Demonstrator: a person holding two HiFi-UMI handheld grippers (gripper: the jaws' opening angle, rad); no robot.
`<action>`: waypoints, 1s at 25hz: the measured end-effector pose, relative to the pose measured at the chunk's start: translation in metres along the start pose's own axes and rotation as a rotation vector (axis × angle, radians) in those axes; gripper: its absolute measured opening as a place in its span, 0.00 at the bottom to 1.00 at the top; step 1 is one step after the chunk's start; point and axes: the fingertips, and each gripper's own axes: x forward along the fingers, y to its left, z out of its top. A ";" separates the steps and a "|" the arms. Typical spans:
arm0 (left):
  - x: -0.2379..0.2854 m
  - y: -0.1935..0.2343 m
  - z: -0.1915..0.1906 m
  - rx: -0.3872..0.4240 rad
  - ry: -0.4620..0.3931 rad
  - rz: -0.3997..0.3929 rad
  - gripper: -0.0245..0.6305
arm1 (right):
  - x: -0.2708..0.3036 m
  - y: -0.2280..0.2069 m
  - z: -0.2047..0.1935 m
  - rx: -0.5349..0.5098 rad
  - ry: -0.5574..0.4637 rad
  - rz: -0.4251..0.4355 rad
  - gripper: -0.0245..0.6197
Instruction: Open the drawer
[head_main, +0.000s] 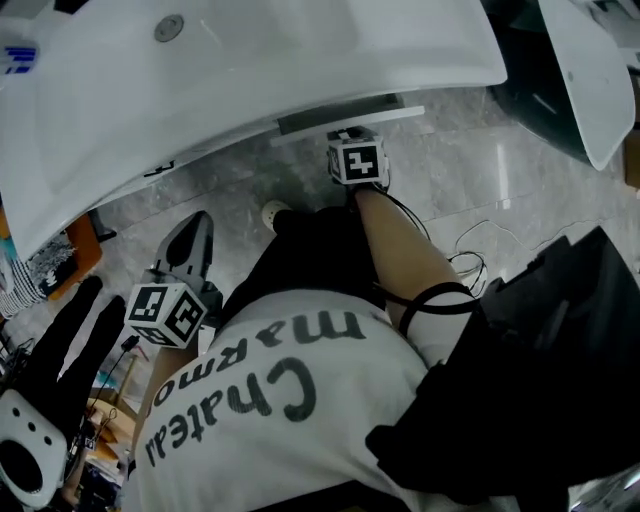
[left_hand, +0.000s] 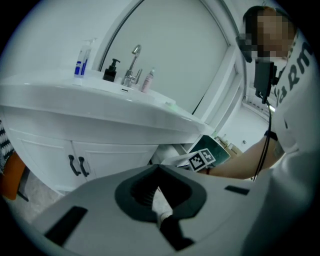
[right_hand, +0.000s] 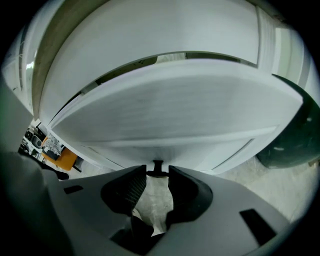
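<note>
Below the sink (head_main: 250, 80), the right claw (right_hand: 157, 173) gripped the drawer handle (right_hand: 158, 167); the left claw (left_hand: 159, 169) was closed, empty.

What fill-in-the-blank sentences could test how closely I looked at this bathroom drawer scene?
1. The ___ gripper grips the handle of the drawer.
2. That handle is coloured ___.
3. The left gripper, jaws together, holds ___.
4. The cupboard doors under the sink bear ___ black handles.

Missing words: right; black; nothing; two.
</note>
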 end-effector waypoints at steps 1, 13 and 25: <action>0.000 0.001 0.001 -0.003 -0.008 0.004 0.03 | -0.002 0.001 -0.006 0.004 0.012 0.004 0.26; 0.018 -0.040 -0.018 -0.118 -0.023 0.014 0.03 | -0.018 -0.002 -0.043 -0.022 0.089 0.067 0.26; 0.010 -0.076 -0.042 -0.123 -0.005 0.070 0.03 | -0.020 0.003 -0.053 -0.038 0.105 0.117 0.26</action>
